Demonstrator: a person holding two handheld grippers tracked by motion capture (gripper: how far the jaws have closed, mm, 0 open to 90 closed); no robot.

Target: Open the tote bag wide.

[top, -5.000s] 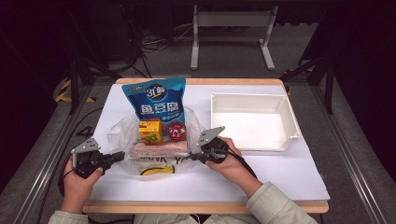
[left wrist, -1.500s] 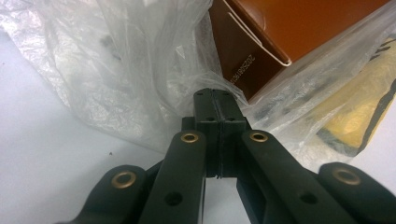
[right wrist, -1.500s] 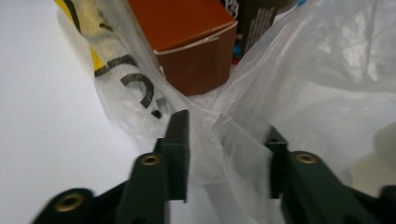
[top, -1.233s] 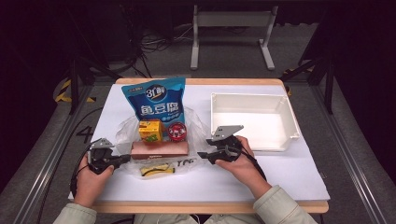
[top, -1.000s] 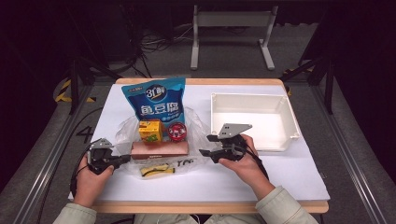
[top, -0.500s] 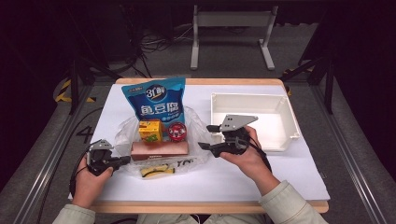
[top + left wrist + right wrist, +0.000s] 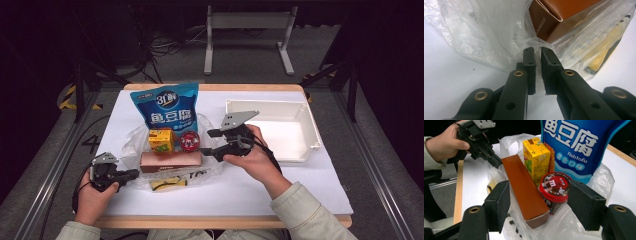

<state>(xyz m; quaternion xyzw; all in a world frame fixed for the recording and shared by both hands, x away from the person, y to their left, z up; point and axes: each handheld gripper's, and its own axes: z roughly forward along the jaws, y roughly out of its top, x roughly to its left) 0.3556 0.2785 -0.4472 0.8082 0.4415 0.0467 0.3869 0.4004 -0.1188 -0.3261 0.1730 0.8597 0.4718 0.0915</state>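
A clear plastic bag (image 7: 131,145) lies open on the table under a brown box (image 7: 170,161), a yellow drink carton (image 7: 161,140), a red candy cup (image 7: 189,141), a yellow packet (image 7: 167,183) and a blue fish-tofu pouch (image 7: 167,107). My left gripper (image 7: 135,173) sits at the bag's left edge. Its jaws have just been opening: in the left gripper view (image 7: 537,51) a narrow gap shows, with gathered film (image 7: 486,32) at the tips and no pad pressing. My right gripper (image 7: 207,142) hangs open to the right of the cup (image 7: 555,186), nothing between its jaws.
A white tray (image 7: 310,131) stands at the right of the white table cover, close behind my right hand. The table's wooden front edge (image 7: 220,221) runs below both hands. Dark floor and a metal stand lie beyond the far edge.
My right gripper has lifted off the bag's right side and drifted up and back toward the tray, jaws open. The left gripper has stayed at the bag's left edge.
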